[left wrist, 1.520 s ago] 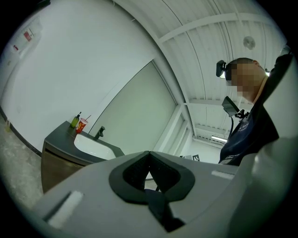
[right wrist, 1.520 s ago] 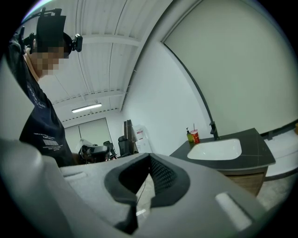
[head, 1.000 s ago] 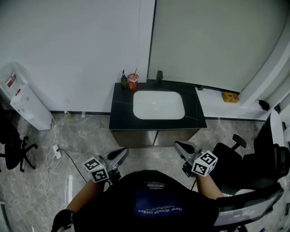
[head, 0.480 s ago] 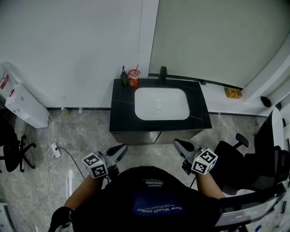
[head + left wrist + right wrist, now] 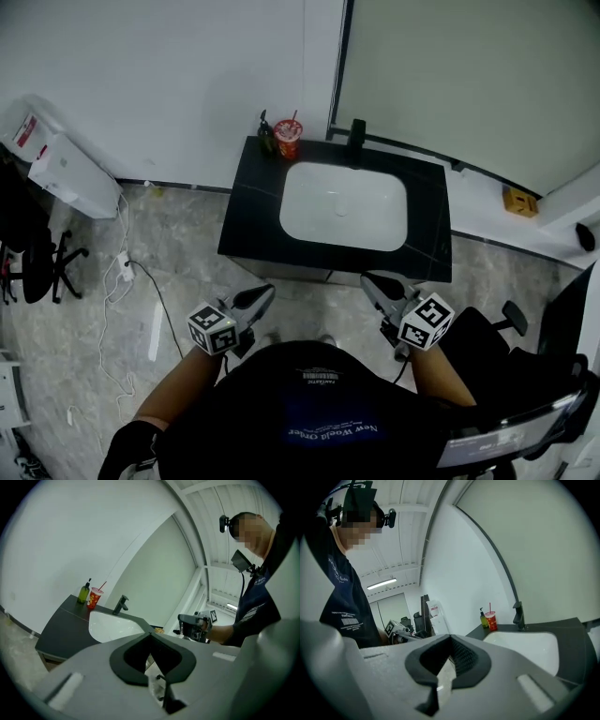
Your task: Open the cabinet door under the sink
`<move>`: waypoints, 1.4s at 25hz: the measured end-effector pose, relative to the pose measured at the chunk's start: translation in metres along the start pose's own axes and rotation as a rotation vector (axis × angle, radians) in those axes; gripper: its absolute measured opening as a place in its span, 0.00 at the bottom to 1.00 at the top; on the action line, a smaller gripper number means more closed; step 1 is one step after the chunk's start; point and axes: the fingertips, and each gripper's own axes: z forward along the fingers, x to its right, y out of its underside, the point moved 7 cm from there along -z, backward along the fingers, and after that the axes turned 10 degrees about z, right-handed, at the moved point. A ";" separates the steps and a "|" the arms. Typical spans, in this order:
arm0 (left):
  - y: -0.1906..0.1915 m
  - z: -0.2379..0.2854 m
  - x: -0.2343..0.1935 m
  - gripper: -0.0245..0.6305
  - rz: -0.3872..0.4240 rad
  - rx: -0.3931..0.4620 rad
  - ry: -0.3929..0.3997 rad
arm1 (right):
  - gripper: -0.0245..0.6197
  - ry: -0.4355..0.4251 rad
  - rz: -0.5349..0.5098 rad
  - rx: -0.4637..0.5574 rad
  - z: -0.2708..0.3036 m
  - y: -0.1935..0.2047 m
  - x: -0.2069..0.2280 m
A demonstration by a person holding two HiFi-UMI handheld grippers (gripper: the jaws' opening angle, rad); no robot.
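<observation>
Fingers (image 5: pixel 255 298) short of cabinet door (image 5: pixel 292 273)

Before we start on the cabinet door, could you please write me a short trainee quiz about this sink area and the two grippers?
1. True or false: the red cup with a straw stands beside the green soap bottle at the back of the black countertop.
2. The left gripper is: A) open; B) shut and empty; C) shut on a cabinet handle.
3. What fixture stands behind the white sink basin?
Key: 1 true; 2 B; 3 the black faucet.
</observation>
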 end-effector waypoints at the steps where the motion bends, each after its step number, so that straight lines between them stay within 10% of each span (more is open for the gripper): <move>1: 0.007 0.009 0.000 0.04 0.008 -0.018 -0.014 | 0.04 -0.010 -0.008 -0.011 0.003 0.001 0.008; 8: 0.053 0.052 -0.011 0.08 0.031 -0.144 -0.075 | 0.04 -0.062 0.008 -0.092 0.027 0.034 0.040; 19: 0.163 0.089 -0.079 0.39 0.293 -0.416 -0.091 | 0.04 -0.056 0.026 -0.146 0.071 0.115 0.053; 35: 0.233 0.132 -0.105 0.73 1.036 -0.560 -0.230 | 0.04 -0.067 0.139 -0.203 0.087 0.221 0.068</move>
